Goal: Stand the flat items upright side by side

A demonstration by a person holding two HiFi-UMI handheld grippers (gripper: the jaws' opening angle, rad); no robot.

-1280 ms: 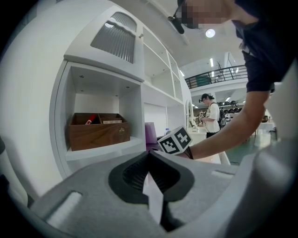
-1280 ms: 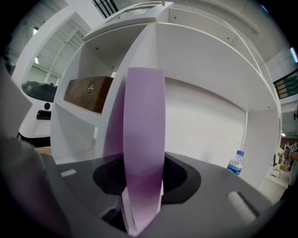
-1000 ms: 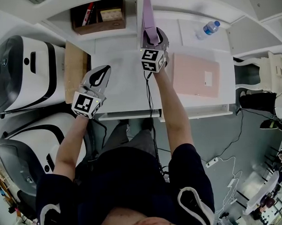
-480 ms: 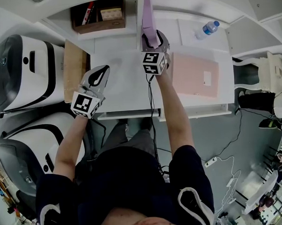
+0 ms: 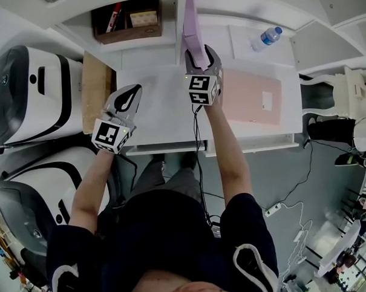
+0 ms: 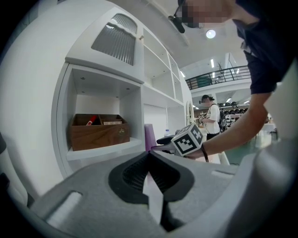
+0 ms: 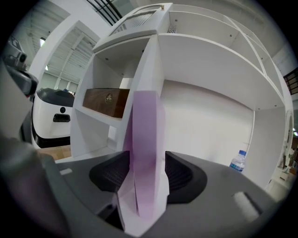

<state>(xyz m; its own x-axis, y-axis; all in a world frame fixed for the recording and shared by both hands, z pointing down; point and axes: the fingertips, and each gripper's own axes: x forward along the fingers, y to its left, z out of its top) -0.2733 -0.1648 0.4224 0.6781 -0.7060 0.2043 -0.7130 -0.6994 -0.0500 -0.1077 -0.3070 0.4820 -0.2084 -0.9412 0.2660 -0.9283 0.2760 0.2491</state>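
Note:
A purple flat book [image 5: 190,21] [image 7: 146,135] stands upright on the white desk [image 5: 163,116], against the shelf's dividing wall. My right gripper [image 5: 202,51] [image 7: 144,173] sits at its near edge with the book between the jaws. The jaws have just been opening, and the pads [image 7: 184,174] stand beside the cover without pressing it. A pink flat item [image 5: 253,97] lies on the desk to the right. My left gripper [image 5: 133,90] [image 6: 149,157] is shut and empty, hovering over the desk's left part.
A wooden box [image 5: 129,20] [image 6: 98,132] sits in the left shelf cubby. A water bottle [image 5: 266,37] [image 7: 238,160] lies at the back right. A wooden board [image 5: 97,91] leans at the desk's left. Big white machines [image 5: 29,94] stand on the left.
My right gripper has drawn back a little along the purple book toward the desk's front, and its jaws have spread. The left gripper has stayed put.

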